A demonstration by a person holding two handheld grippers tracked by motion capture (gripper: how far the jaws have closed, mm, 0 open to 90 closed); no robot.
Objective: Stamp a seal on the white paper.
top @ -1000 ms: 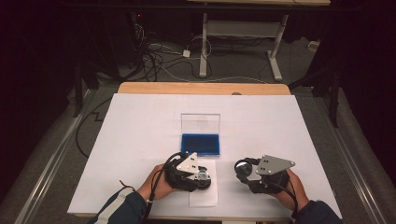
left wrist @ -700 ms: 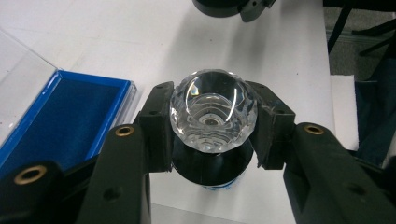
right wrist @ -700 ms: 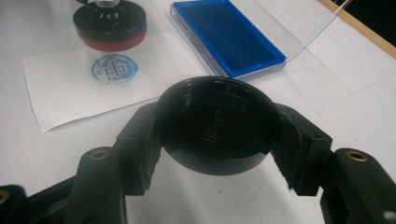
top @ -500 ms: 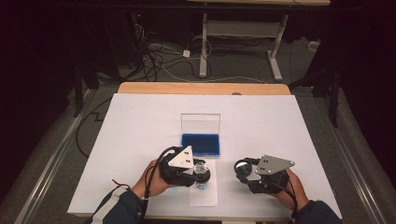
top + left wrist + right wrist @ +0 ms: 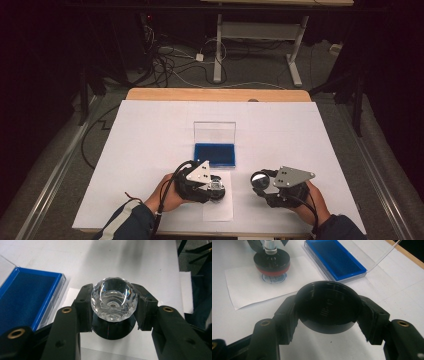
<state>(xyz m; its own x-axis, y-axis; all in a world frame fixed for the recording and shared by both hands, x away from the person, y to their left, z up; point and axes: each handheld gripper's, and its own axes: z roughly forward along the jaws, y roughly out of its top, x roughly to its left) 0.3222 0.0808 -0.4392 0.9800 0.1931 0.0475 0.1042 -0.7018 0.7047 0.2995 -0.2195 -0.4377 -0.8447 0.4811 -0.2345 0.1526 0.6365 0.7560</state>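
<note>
While the stamp sits on the paper slip, every place below is given relative to that slip.

Stamp: the stamp (image 5: 114, 305) stands upright on the slip (image 5: 247, 287), its long axis vertical, its faceted clear knob pointing up and its black base and red rim pointing down at the slip. A blue ring print shows on the slip just under the red rim (image 5: 272, 270).

Left gripper: the left gripper (image 5: 216, 189) is over the slip, its jaws clamped on the stamp's knob from two sides, with the base below them.

Right gripper: the right gripper (image 5: 261, 184) is off the slip's right edge, near it but apart. Its jaws are closed around a round black cap (image 5: 327, 307), hollow side facing up and toward the stamp.

Ink pad: the blue ink pad (image 5: 215, 154) lies just beyond the slip's far edge, its clear lid (image 5: 214, 132) standing open behind it.

Key relation: the stamp lies to the left of the cap, so the left hand is the nearer one and already holds it. By my judgement, the coming move is a straight lift along the stamp's vertical axis, then bringing base and cap together mouth to rim.

Surface: the white surface (image 5: 150, 130) carries the slip near the person's edge.
</note>
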